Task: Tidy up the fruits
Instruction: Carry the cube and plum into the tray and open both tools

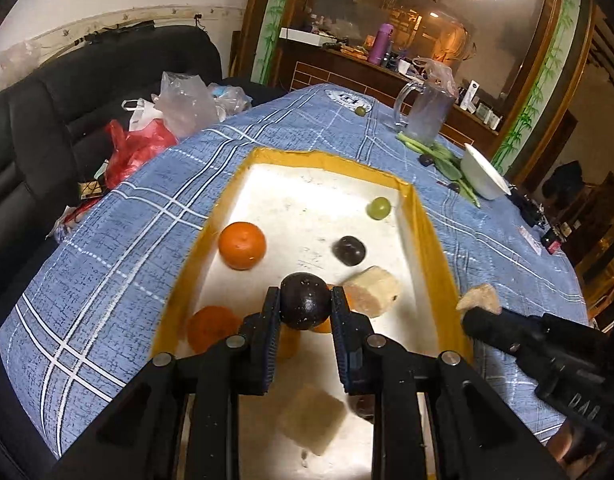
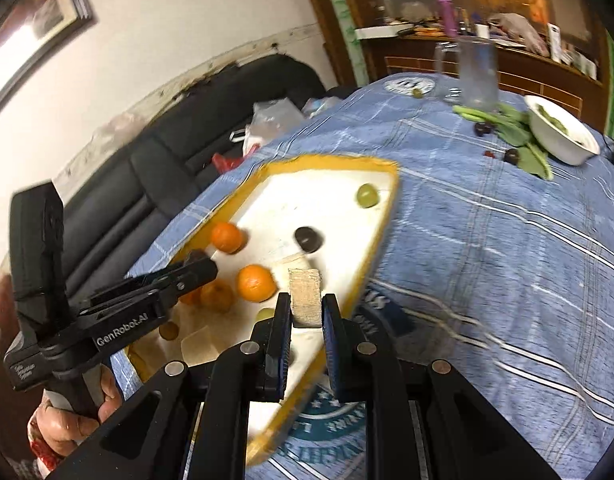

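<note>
Over the yellow-rimmed tray (image 1: 431, 236), the left gripper (image 1: 305, 306) clamps one dark round fruit (image 1: 305, 306). Inside lie three oranges (image 1: 242, 245), one dark plum (image 1: 349, 251), one green grape (image 1: 378, 208). Rightward, the right gripper (image 2: 305, 306) pinches one pale chunk (image 2: 305, 300).

We see open white floor in the middle and far end of the tray (image 1: 331, 200), between the tangerine (image 1: 242, 245), dark plum (image 1: 349, 251) and green grape (image 1: 378, 208). Its near end is crowded with oranges and pale chunks. Right of the tray, bare tablecloth (image 2: 487, 264) reaches the white bowl (image 2: 563, 136).
</note>
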Available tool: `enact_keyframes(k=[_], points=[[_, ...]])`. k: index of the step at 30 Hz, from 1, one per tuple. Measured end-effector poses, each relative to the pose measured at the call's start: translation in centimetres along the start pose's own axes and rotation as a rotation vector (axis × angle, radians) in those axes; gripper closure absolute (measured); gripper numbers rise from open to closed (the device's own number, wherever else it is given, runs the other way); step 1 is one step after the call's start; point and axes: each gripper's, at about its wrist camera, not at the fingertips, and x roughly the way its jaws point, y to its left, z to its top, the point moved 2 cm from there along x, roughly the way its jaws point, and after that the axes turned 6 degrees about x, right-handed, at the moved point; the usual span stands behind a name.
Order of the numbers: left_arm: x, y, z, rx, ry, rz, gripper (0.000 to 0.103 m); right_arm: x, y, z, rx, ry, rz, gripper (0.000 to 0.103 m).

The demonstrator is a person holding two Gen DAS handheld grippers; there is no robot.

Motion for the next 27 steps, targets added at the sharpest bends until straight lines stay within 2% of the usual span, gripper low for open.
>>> enact_keyframes(k=[5, 12, 13, 16, 17, 19, 23, 25, 27], points=[[0.5, 0.9, -0.1, -0.016, 0.014, -0.007, 0.080, 2.2, 1.4, -0.2, -0.057, 0.026, -0.059, 0.086], [0.3, 1.1, -0.1, -0.026, 0.011, 0.012, 0.079, 3.4, 2.4, -0.3, -0.122, 0.016, -0.136, 0.086], [0.2, 1.2, -0.1, -0.025, 0.012, 0.018, 0.076, 3.5, 2.5, -0.4, -0.124, 0.014, -0.138, 0.086], [-0.1, 1.1, -0.1, -0.031, 0.000, 0.023, 0.050, 3.3, 2.6, -0.6, -0.118, 0.008, -0.128, 0.082], [-0.3, 1.1, -0.1, -0.030, -0.005, 0.029, 0.045, 3.2, 2.7, -0.6, -0.117, 0.005, -0.126, 0.077], [-0.8, 0.8, 0.0, -0.018, -0.014, 0.041, 0.042, 2.9, 2.8, -0.8, -0.118, -0.005, -0.130, 0.069], [-1.6, -0.3, 0.1, 0.026, -0.039, 0.085, 0.034, 2.0, 3.2, -1.1, -0.132, -0.031, -0.136, 0.066], [-2.2, -1.0, 0.0, 0.055, -0.060, 0.124, 0.029, 1.2, 3.4, -1.3, -0.134, -0.050, -0.134, 0.061], [-2.8, -1.5, 0.0, 0.082, -0.082, 0.167, 0.025, 0.4, 3.4, -1.6, -0.132, -0.074, -0.136, 0.047]])
